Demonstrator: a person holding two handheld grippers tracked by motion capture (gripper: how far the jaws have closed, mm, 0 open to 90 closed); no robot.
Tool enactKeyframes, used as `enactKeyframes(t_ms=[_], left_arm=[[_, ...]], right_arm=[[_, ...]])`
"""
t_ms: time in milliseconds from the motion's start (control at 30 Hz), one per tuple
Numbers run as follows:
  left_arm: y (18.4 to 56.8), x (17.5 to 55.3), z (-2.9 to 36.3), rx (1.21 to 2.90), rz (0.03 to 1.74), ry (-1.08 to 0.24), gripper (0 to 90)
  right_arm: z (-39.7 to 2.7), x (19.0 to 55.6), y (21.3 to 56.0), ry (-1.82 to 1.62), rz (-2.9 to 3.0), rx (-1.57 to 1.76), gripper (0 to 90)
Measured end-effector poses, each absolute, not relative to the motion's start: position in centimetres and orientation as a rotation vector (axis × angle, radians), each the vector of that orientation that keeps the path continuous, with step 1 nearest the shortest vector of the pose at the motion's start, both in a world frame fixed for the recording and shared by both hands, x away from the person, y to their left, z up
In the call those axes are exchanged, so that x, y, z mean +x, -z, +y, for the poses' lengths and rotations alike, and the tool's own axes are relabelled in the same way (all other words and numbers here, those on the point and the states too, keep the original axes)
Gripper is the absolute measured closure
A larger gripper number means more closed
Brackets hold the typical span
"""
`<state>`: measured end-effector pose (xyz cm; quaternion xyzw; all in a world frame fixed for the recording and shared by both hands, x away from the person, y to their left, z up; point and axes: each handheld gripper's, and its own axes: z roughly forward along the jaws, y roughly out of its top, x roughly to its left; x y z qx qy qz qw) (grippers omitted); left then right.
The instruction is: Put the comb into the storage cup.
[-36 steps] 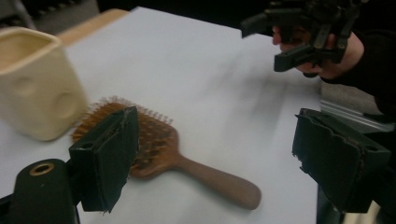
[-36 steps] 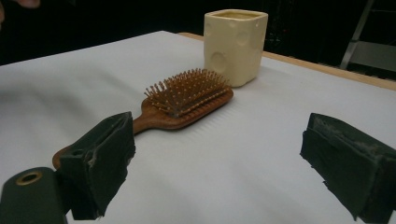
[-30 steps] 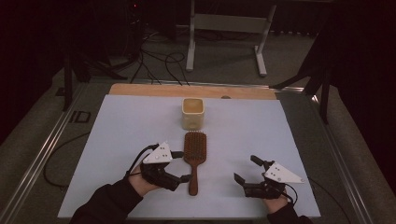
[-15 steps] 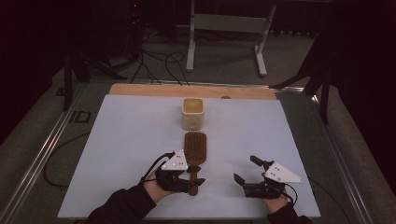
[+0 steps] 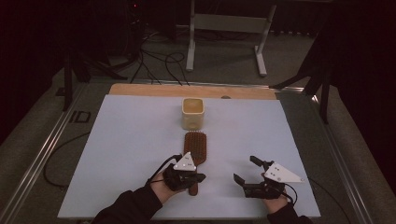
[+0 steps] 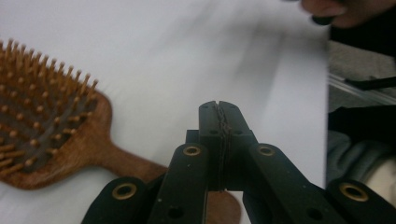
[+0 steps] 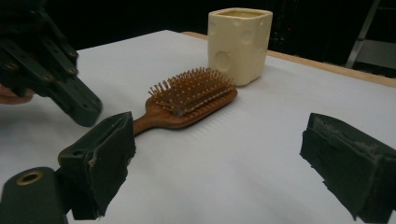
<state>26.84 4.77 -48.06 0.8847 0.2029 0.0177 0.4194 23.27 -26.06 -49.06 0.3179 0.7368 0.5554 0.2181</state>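
The left gripper (image 5: 189,176) has come down from beside the wooden hairbrush (image 5: 195,148) onto its handle, and its jaws have just been closing; they now meet tip to tip above the handle, gripping nothing. The right gripper (image 5: 246,171) stands wide, empty, near the white tabletop's (image 5: 116,140) front edge. The brush lies mid-table, bristles up, before the cream cup (image 5: 193,113).

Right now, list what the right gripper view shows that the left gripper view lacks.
Right gripper view: the cream cup standing beyond the brush head, and the right gripper with its jaws wide apart and nothing between them. Left gripper view: the left gripper seen along its own jaws, which have just been closing; the pads meet with nothing between them, above the brush handle. Shared: the wooden hairbrush, bristles up, on the white sheet.
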Motion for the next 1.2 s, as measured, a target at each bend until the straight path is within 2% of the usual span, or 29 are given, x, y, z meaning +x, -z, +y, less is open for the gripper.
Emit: enactKeyframes(t_ms=[567,1200], left_arm=[[50.1,27.0,3.8,2.337,0.529,0.051,90.0],[50.3,27.0,7.3,2.379,0.613,0.047,90.0]], right_arm=[[-26.1,23.3,49.1,-1.541,2.042,0.877,9.5],[-26.1,23.2,49.1,-1.543,2.043,0.881,9.5]])
